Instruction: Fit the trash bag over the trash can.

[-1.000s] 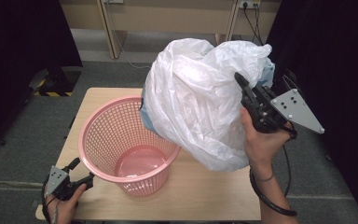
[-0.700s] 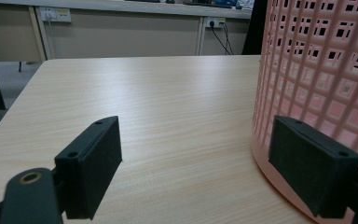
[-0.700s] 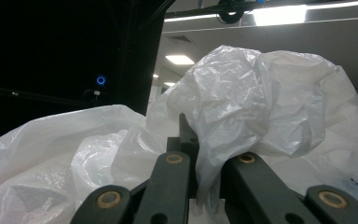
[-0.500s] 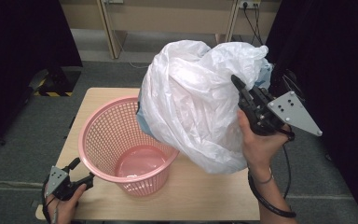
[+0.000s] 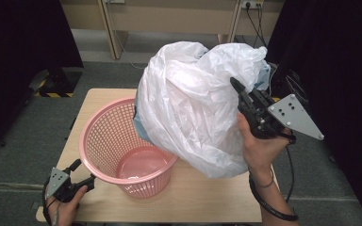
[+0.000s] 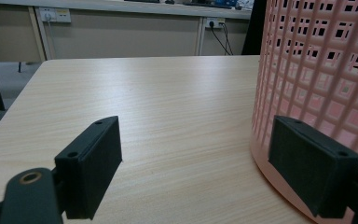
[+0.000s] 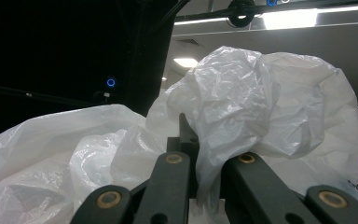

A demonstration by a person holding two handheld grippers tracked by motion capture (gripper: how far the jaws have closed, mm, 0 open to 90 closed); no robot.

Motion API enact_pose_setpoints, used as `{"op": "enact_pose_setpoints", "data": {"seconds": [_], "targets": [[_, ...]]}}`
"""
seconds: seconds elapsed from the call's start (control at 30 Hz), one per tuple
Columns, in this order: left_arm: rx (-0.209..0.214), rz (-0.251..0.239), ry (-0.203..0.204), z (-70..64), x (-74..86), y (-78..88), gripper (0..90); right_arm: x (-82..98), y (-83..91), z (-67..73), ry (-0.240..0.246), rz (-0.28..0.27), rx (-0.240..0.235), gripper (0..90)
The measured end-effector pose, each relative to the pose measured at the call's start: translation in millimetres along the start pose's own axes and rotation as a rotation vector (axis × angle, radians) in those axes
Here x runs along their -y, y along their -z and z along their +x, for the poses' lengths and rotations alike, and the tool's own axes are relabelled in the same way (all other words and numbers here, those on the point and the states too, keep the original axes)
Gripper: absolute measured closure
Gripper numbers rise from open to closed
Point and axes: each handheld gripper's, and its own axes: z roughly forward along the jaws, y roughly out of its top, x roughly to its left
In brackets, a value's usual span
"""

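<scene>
Since the earlier pictures the white plastic bag [image 5: 193,106] had drifted a little toward the left of the high view, so its billowing lower end now overhung the right rim of the pink mesh basket [image 5: 104,141] at centre-left; I judge the bag was being brought over to line that basket, though it was not yet inside. The right gripper [image 5: 239,89], at right of centre, had its jaws clamped on a fold of the film. The left gripper [image 5: 84,170], at lower left on the wooden table [image 5: 207,197], stood wide open, one pad [image 6: 307,163] against the basket wall, gripping nothing.
</scene>
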Motion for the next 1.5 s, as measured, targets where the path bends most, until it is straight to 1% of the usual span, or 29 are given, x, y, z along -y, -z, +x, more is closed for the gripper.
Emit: {"op": "enact_pose_setpoints", "data": {"seconds": [0.53, 1.27, 1.5], "targets": [[0.000, 0.002, 0.001, 0.1, -0.1, -0.2, 16.8, -8.5, 2.5, 10.1, 0.016, -0.021, -0.031, 89.0], [0.000, 0.002, 0.004, 0.3, -0.1, -0.2, 17.0, -12.3, -0.5, 21.3, -0.016, -0.030, -0.088, 89.0], [0.001, 0.001, 0.003, 0.2, -0.1, -0.2, 17.0, -13.4, -3.1, 27.1, -0.014, -0.031, -0.107, 89.0]]}}
